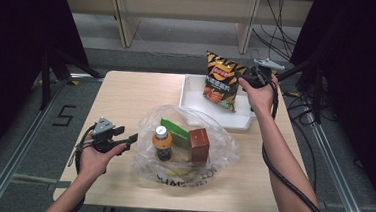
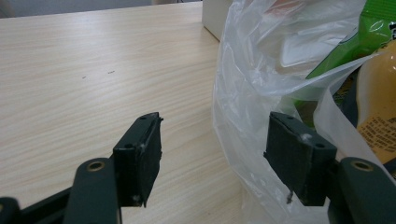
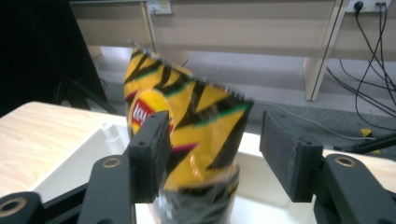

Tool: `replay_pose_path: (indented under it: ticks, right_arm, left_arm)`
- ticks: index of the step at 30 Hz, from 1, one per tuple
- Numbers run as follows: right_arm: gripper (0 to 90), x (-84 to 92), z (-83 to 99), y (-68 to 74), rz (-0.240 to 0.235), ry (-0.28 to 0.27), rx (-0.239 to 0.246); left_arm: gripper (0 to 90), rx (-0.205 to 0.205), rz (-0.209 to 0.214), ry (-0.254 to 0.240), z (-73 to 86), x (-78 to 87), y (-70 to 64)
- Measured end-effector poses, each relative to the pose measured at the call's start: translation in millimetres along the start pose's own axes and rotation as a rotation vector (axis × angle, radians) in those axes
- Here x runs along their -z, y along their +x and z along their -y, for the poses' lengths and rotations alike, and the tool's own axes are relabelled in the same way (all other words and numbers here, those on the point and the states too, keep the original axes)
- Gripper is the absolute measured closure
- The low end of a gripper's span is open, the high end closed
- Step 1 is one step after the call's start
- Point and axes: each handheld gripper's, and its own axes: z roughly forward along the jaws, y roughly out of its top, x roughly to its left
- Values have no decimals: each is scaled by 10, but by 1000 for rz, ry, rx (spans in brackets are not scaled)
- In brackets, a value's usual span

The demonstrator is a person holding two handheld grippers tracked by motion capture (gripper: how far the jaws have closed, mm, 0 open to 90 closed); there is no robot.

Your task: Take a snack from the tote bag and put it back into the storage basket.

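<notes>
A yellow and black chip bag (image 1: 221,81) (image 3: 191,126) stands upright in the white tray (image 1: 192,94) (image 3: 84,163). My right gripper (image 1: 243,80) (image 3: 215,121) is open around its upper part; the left pad is against the bag and the right pad stands off it. A clear plastic bag (image 1: 223,143) (image 2: 252,70) lies on the table and holds an orange drink bottle (image 1: 162,142) (image 2: 378,93), a green packet (image 1: 174,127) (image 2: 369,32) and a brown box (image 1: 199,144). My left gripper (image 1: 128,136) (image 2: 215,119) is open at that bag's left edge, with loose film between the jaws.
The light wooden table (image 1: 126,96) has bare room on its left half. The tray sits at the back right, near the table's far edge. Beyond it are wooden furniture legs and loose cables on the floor.
</notes>
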Motion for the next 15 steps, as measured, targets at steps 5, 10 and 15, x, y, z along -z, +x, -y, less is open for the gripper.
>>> replay_pose_path:
  ticks: [5, 10, 15]
  right_arm:
    - [430, 63, 140, 56, 6, 69, 24]
    - [576, 106, 222, 76, -2, 101, -5]
    - [728, 86, 370, 120, -34, 154, -37]
  left_arm:
    - [354, 0, -3, 3, 2, -3, 1]
    - [354, 3, -1, 11, 10, -10, -9]
    - [354, -3, 3, 7, 5, -13, -13]
